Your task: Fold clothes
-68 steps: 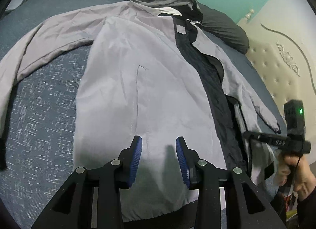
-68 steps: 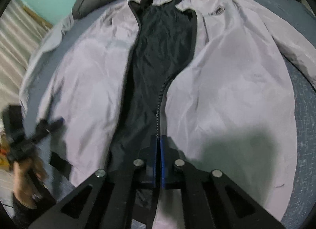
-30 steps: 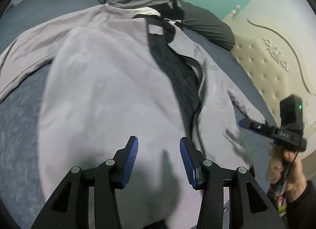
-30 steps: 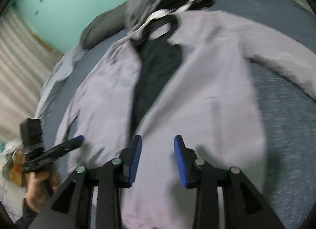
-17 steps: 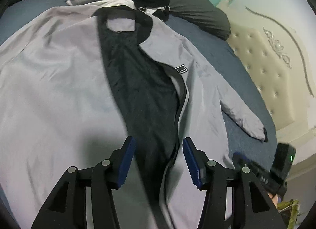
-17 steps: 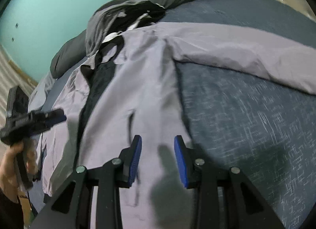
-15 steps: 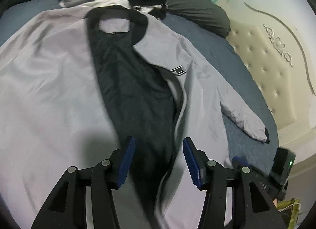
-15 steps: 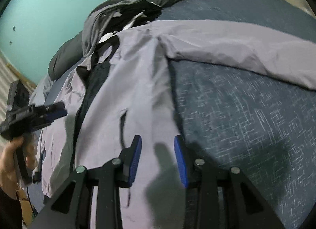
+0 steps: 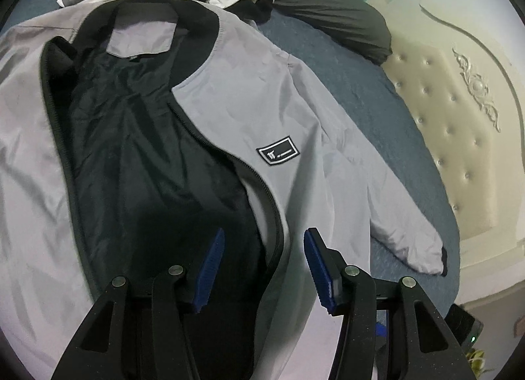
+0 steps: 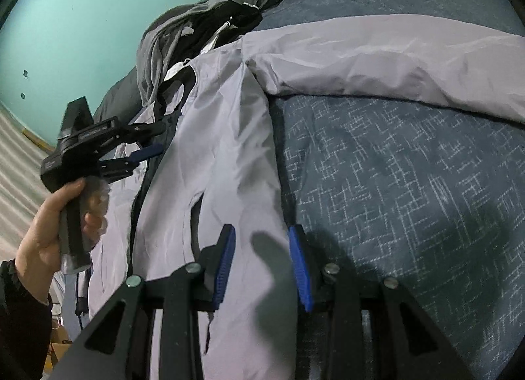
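The grey windbreaker jacket (image 9: 295, 111) lies unzipped and flat on the bed (image 10: 410, 183); it looks light, thin, slippery. Both the left tool (image 9: 262, 268) and right tool (image 10: 262, 265) gape empty, so pinch at the hem or the zipper edge (image 9: 262, 190).

- The grey jacket (image 9: 315, 157) lies spread open across most of the blue bedspread (image 10: 410, 183), its black lining (image 9: 137, 157) facing up.
- Bare bedspread lies open beside the jacket's side edge, below the outstretched sleeve (image 10: 393, 62).
- A strip of bare cover also runs between the other sleeve (image 9: 403, 235) and the tufted headboard (image 9: 459, 137).
- A heap of grey and black clothes (image 10: 197, 29) and a dark pillow (image 9: 331, 16) block the far side by the collar.
- The left gripper (image 10: 154, 140), jaws apart, hangs over the jacket's front opening; the right gripper (image 10: 262, 262), also parted, hangs over the side edge.
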Available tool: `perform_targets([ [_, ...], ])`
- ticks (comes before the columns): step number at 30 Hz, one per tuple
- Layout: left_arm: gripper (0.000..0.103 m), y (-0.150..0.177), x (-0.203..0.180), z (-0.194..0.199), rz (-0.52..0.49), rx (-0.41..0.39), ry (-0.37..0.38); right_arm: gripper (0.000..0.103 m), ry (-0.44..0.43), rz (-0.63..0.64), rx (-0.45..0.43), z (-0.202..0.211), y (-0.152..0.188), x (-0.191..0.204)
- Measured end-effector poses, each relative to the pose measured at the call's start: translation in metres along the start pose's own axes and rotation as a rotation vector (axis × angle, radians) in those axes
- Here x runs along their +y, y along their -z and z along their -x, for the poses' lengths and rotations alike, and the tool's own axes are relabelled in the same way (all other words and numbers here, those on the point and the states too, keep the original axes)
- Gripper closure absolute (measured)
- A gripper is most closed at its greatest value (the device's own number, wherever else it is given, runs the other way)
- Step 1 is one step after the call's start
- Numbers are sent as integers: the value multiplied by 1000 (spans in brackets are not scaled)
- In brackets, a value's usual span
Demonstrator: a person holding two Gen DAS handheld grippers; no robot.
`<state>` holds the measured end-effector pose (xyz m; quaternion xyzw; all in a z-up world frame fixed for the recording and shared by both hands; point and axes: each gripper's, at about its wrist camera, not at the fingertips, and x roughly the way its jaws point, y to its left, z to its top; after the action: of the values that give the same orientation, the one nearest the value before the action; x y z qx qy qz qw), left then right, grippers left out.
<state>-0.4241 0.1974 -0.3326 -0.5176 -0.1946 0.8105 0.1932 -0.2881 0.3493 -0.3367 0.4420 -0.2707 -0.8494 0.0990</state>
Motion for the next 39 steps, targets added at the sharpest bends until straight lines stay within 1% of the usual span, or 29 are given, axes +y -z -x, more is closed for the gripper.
perform_targets([
  [4, 49, -5, 0, -10, 9, 2, 5, 69, -13, -13, -12, 3, -2, -3],
  [5, 53, -6, 0, -11, 9, 3, 8, 69, -15, -15, -13, 4, -2, -4],
  [6, 64, -6, 0, -13, 7, 6, 10, 69, -17, -17, -13, 4, -2, -5],
  [7, 70, -7, -1, -15, 2, 9, 9, 69, -19, -19, -14, 4, -2, -5],
  [8, 79, -8, -1, -16, -5, 13, 3, 69, -21, -21, -14, 4, -3, -6],
  [9, 86, -9, -2, -17, -10, 15, 3, 69, -22, -23, -15, 5, -3, -6],
  [10, 90, -10, -2, -18, -15, 17, 3, 69, -23, -23, -14, 5, -3, -6],
  [11, 96, -10, -3, -18, -24, 19, 1, 69, -23, -23, -14, 5, -2, -6],
  [14, 98, -12, -5, -16, -48, 19, -22, 69, -28, -28, -12, 5, -2, -7],
  [17, 100, -16, -1, -3, -58, -1, -72, 69, -31, -35, -13, 5, -2, -10],
  [21, 100, -26, 16, 23, -49, -46, -149, 69, -34, -39, -15, 5, -3, -10],
  [24, 100, -37, 34, 39, -35, -66, -209, 69, -36, -39, -10, 3, -3, -10],
  [28, 100, -45, 49, 44, -28, -67, -256, 69, -35, -37, -7, 2, -3, -10],
  [31, 100, -45, 52, 44, -24, -90, -283, 69, -34, -40, -6, 2, -3, -12],
  [32, 100, -44, 52, 40, -25, -86, -294, 69, -35, -39, -5, 1, -3, -13],
  [34, 100, -41, 55, 30, -26, -45, -297, 69, -32, -36, -1, 0, -3, -13],
  [36, 98, -37, 59, 24, -6, -24, -287, 69, -31, -36, 0, 1, -3, -14],
  [38, 98, -35, 65, 25, 28, -33, -247, 69, -31, -41, -2, 2, -4, -16],
  [39, 95, -34, 66, 26, 35, -29, -231, 69, -30, -43, -3, 2, -4, -17],
])
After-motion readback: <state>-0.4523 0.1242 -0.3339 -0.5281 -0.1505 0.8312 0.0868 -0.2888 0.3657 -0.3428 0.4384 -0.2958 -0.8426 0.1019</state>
